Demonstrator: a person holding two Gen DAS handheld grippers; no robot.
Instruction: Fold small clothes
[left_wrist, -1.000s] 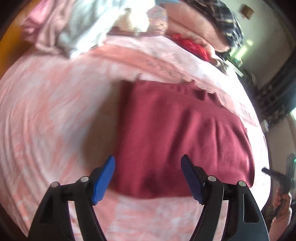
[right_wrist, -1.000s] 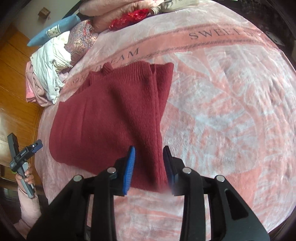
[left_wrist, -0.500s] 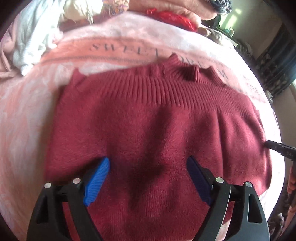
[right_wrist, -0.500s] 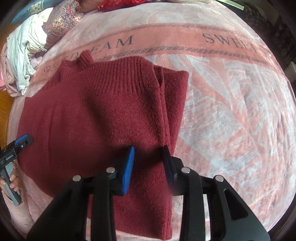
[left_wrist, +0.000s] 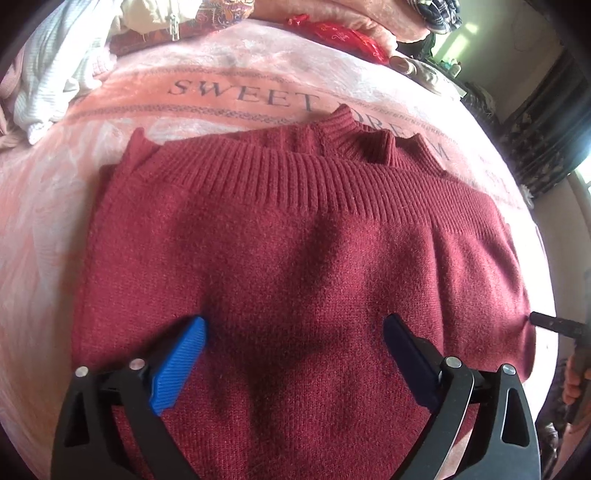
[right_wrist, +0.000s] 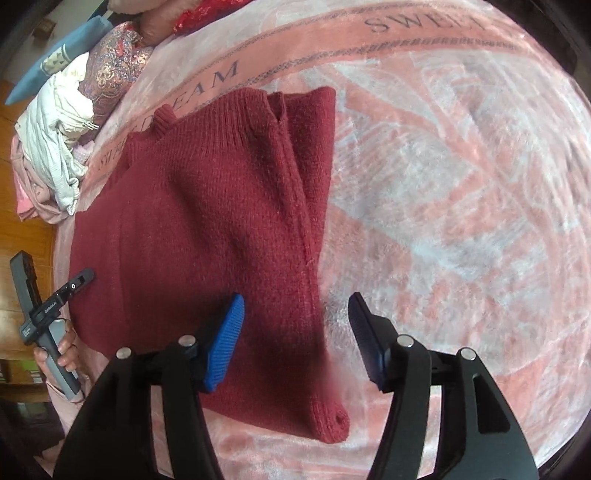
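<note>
A dark red knitted sweater (left_wrist: 295, 240) lies folded flat on a pink blanket (left_wrist: 240, 74) printed "SWEET DREAM". My left gripper (left_wrist: 293, 325) hangs low over the sweater's near part. Its jaws are very wide and still opening, and the blue pads (left_wrist: 177, 365) press on nothing. In the right wrist view the sweater (right_wrist: 207, 221) fills the left half. My right gripper (right_wrist: 295, 301) straddles its folded right edge, jaws opening, with that edge between the pads but not squeezed. A hand holds the left gripper (right_wrist: 55, 299) at the sweater's far side.
A heap of white and pink clothes (right_wrist: 51, 147) sits at the blanket's far left, with patterned cushions (right_wrist: 114, 62) and a red cloth (left_wrist: 340, 37) behind. Bare blanket (right_wrist: 461, 184) stretches right of the sweater. Wooden floor (right_wrist: 22, 240) shows past the left edge.
The left gripper swung over the sweater, came down close to it and spread wider. The right gripper dropped toward the folded edge, and its narrow jaws opened out.
</note>
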